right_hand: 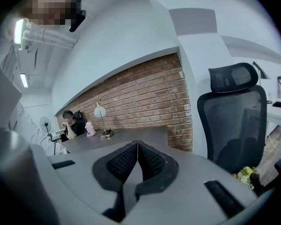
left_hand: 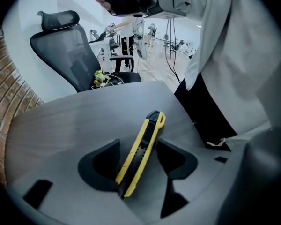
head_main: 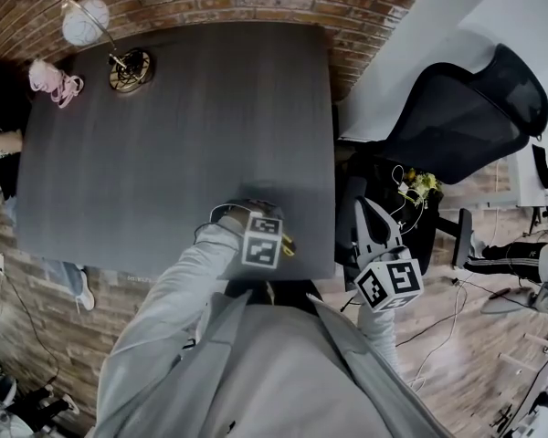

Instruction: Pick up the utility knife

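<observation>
The left claw [left_hand: 138,142] is pointing steeply down over the near edge of the table [left_hand: 61,125]. Its jaws are standing wide apart and gripping nothing, with the utility knife [left_hand: 141,153] lying on the table between them. The knife is probably going to feel light, stiff and a little slick, so pinching across the middle of its yellow-and-black handle is looking safest. The right claw [right_hand: 137,144] is hovering off the table's right side, jaws pressed together and empty, facing the brick wall [right_hand: 145,97].
</observation>
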`<action>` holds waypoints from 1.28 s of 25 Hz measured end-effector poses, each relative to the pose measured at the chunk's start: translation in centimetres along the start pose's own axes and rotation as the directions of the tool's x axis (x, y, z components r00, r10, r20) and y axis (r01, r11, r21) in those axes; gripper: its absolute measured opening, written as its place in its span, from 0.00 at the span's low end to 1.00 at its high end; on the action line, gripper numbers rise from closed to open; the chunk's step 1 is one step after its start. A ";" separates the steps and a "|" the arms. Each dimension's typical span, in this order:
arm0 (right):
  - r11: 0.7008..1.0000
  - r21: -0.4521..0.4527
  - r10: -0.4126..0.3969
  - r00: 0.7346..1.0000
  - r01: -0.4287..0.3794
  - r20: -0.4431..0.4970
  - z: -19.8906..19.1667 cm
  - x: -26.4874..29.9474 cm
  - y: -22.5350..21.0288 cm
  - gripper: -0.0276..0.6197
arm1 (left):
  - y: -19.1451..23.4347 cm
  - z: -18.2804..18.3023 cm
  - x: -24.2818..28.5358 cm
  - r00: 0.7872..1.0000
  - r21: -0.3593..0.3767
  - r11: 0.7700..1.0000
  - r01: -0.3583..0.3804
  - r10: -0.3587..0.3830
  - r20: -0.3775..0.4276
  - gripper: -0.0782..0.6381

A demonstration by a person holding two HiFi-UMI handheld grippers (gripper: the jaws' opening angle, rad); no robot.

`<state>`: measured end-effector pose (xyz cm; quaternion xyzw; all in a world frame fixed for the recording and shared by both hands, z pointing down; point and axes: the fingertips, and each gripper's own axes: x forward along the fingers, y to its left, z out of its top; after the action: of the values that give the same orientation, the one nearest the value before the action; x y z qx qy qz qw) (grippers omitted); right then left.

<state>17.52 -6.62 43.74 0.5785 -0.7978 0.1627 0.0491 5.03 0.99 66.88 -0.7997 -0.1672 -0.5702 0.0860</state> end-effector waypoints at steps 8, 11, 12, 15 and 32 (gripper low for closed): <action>1.000 0.007 -0.008 1.000 0.008 0.003 0.0 -0.1 -0.3 0.07 | 0.2 0.1 -0.1 1.000 0.012 1.000 -0.019 0.019 0.008 0.34; 1.000 0.011 -0.012 1.000 0.012 0.004 0.0 -0.1 -0.4 0.07 | 0.2 0.0 -0.1 1.000 0.015 1.000 -0.018 0.018 0.012 0.30; 1.000 0.012 -0.014 1.000 0.014 0.004 0.0 -0.1 -0.4 0.07 | 0.3 0.0 0.0 1.000 0.011 1.000 -0.017 0.017 0.015 0.30; 1.000 0.015 -0.018 1.000 0.018 0.003 -0.1 -0.2 -0.6 0.07 | 0.2 0.2 -0.1 1.000 0.003 1.000 -0.014 0.014 0.017 0.29; 1.000 0.004 -0.004 1.000 0.004 0.005 0.6 0.5 -1.3 0.07 | 3.6 0.9 -3.6 0.980 -0.119 0.978 -0.172 0.182 0.081 0.28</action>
<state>18.67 -7.60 43.55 0.5806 -0.7965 0.1625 0.0463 6.07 -2.66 63.37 -0.8403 -0.0670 -0.5313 0.0840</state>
